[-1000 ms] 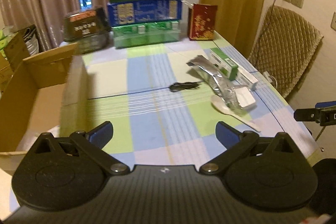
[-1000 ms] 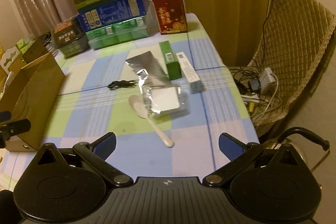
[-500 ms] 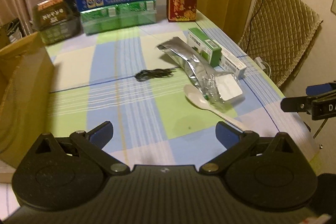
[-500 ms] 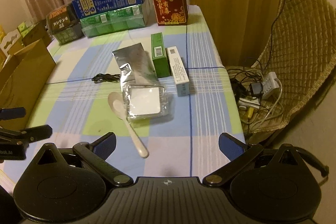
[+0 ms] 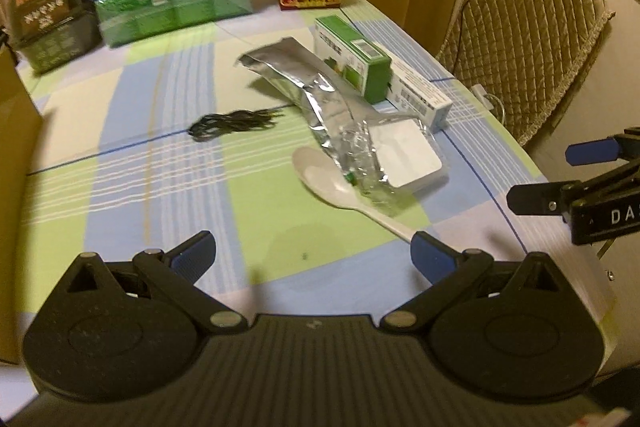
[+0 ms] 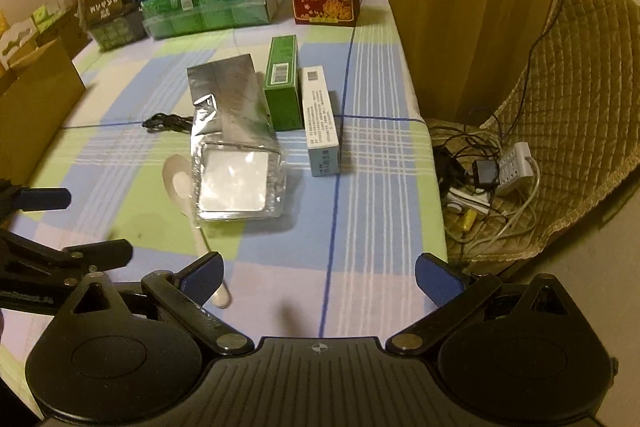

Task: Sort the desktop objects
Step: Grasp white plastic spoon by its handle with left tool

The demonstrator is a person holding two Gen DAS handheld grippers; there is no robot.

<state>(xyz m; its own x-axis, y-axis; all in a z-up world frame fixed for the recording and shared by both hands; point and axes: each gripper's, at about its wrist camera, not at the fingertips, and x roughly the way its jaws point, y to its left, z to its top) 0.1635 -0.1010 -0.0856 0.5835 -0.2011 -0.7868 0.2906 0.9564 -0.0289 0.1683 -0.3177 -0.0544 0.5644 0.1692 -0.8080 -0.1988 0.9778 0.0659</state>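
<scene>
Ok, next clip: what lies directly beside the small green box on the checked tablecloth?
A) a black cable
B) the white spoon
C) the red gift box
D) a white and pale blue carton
D: the white and pale blue carton lies alongside the green box, their long sides touching.

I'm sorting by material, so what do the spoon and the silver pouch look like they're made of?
Spoon: smooth off-white, faint sheen, probably plastic, possibly ceramic. Silver pouch: creased, mirror-like metallic film, likely foil laminate; its clear crinkled end looks like thin plastic over a white tray.
</scene>
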